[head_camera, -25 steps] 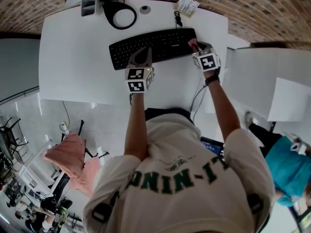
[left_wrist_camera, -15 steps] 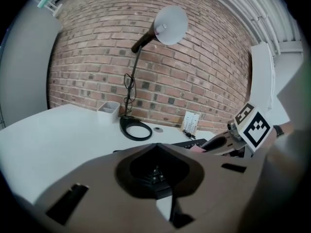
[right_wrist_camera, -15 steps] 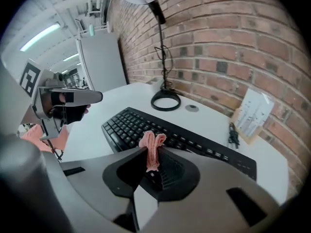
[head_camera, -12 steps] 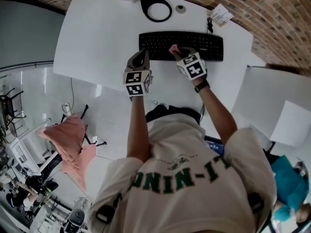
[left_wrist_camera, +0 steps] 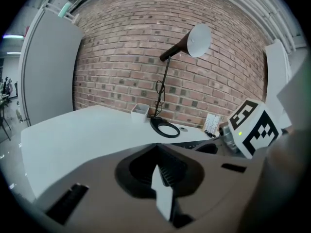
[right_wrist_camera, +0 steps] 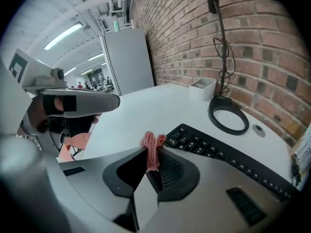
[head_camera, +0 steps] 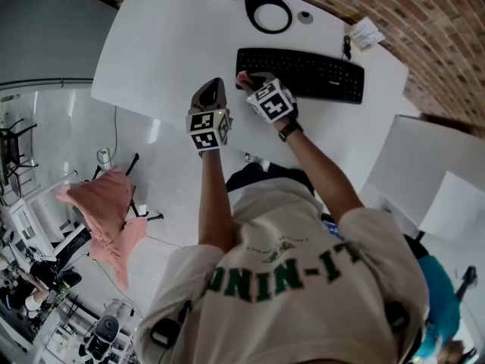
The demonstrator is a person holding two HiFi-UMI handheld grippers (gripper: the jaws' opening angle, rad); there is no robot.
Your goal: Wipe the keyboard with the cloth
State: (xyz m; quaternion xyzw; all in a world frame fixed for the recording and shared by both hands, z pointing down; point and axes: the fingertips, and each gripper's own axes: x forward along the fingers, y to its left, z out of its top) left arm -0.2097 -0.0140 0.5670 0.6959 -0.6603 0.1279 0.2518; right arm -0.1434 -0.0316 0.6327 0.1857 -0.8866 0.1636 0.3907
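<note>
Both right gripper [right_wrist_camera: 151,161] jaws pinch the pink cloth [right_wrist_camera: 152,148], now at the keyboard's [head_camera: 318,74] 9 o'clock end, earlier 3 o'clock. Left gripper [left_wrist_camera: 162,186] pressed together, seemingly empty.

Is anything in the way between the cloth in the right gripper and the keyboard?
Nothing visible does. The right gripper is shut on the pink cloth, right at the keyboard's left end. The left gripper, shut and empty, hangs off to the left, clear of the keys.
</note>
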